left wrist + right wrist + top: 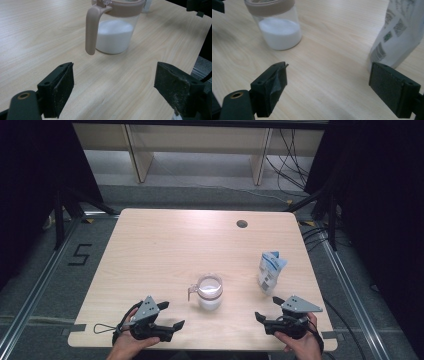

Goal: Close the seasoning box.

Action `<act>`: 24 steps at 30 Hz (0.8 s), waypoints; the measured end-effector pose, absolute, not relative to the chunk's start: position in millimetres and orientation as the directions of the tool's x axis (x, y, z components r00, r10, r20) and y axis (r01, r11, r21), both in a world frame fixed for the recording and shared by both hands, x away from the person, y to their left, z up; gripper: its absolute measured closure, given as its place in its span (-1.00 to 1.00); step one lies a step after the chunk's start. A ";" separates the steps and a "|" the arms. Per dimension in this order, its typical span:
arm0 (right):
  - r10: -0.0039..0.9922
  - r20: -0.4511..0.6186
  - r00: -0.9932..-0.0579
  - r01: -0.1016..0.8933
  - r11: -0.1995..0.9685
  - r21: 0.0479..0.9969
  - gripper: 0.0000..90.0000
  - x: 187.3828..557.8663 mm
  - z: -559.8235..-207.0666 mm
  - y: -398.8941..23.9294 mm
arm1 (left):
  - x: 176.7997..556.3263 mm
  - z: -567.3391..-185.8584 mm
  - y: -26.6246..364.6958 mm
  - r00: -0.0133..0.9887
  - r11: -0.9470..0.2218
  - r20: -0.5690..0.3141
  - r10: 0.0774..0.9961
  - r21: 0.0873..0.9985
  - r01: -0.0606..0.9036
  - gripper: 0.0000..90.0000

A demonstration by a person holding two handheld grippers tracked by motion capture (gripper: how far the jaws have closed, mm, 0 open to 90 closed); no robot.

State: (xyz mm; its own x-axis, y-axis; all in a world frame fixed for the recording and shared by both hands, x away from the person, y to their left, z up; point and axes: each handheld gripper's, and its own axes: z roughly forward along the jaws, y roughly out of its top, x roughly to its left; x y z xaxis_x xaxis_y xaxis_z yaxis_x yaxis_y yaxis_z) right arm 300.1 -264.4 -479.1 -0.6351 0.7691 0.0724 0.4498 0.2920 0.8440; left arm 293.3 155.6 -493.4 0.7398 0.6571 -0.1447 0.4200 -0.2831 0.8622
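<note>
A clear jug (209, 292) with a pinkish-tan collar and handle stands near the table's front middle, partly filled with white powder. It also appears ahead in the left gripper view as the jug (113, 35), handle (91, 30) toward the camera, and at upper left in the right gripper view as the jug (277, 25). A white and blue pouch (271, 271) stands upright to its right; the pouch (398, 32) rises just beyond the right jaw. My left gripper (172, 314) is open at front left. My right gripper (268, 308) is open at front right, empty.
The light wooden table (150, 250) has a round cable hole (242, 224) near its far edge. A floor mark shaped like a 5 (80, 255) lies left of the table. Wooden furniture legs and cables are beyond the far edge.
</note>
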 end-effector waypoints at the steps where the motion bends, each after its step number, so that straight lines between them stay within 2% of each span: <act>1: 0.768 0.079 -0.636 0.458 0.293 0.839 -0.64 298.9 -479.0 -263.2 | 293.3 -493.4 155.6 0.740 -0.283 -0.145 0.657 0.862 0.420 -0.65; 2: 0.769 0.099 -0.631 0.467 0.276 0.840 -0.64 297.3 -479.7 -260.8 | 291.9 -494.6 155.7 0.742 -0.290 -0.147 0.654 0.858 0.425 -0.65; 3: 0.759 0.074 -0.647 0.452 0.304 0.839 -0.64 297.7 -479.7 -261.4 | 291.7 -495.0 155.7 0.743 -0.291 -0.146 0.653 0.857 0.425 -0.65; 4: 0.765 0.106 -0.636 0.483 0.287 0.827 -0.64 293.3 -479.9 -258.7 | 291.3 -495.5 155.6 0.741 -0.290 -0.147 0.655 0.857 0.426 -0.65; 5: 0.751 0.089 -0.654 0.459 0.300 0.837 -0.64 294.0 -481.1 -258.5 | 290.8 -496.6 154.8 0.742 -0.281 -0.155 0.653 0.859 0.427 -0.65; 11: 0.747 0.090 -0.659 0.474 0.320 0.820 -0.64 287.5 -484.4 -256.5 | 286.6 -496.8 154.4 0.743 -0.314 -0.140 0.654 0.843 0.436 -0.65; 16: 0.738 0.131 -0.662 0.505 0.310 0.806 -0.64 280.9 -486.7 -253.9 | 284.7 -498.0 153.8 0.745 -0.314 -0.144 0.651 0.843 0.437 -0.65; 18: 0.736 0.110 -0.668 0.488 0.322 0.811 -0.64 280.4 -487.4 -255.5 | 285.0 -497.9 154.1 0.751 -0.326 -0.137 0.646 0.840 0.433 -0.65; 21: 0.739 0.144 -0.658 0.519 0.306 0.798 -0.64 276.9 -488.4 -254.5 | 284.9 -498.7 153.6 0.746 -0.308 -0.147 0.650 0.846 0.435 -0.65; 22: 0.731 0.110 -0.673 0.487 0.327 0.810 -0.64 278.5 -489.0 -255.7 | 285.5 -498.4 154.8 0.750 -0.319 -0.144 0.646 0.842 0.436 -0.65; 24: 0.730 0.125 -0.672 0.504 0.327 0.800 -0.64 277.5 -489.1 -255.4 | 285.8 -498.0 155.3 0.750 -0.325 -0.145 0.645 0.837 0.441 -0.65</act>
State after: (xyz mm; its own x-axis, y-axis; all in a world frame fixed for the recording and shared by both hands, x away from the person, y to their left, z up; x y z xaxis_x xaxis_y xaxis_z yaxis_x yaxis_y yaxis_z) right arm 277.5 -255.4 -489.1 -0.6721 0.7298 0.1250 0.5038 0.3270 0.7995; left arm 285.8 155.3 -498.0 0.7501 0.6452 -0.1453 0.4413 -0.3247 0.8366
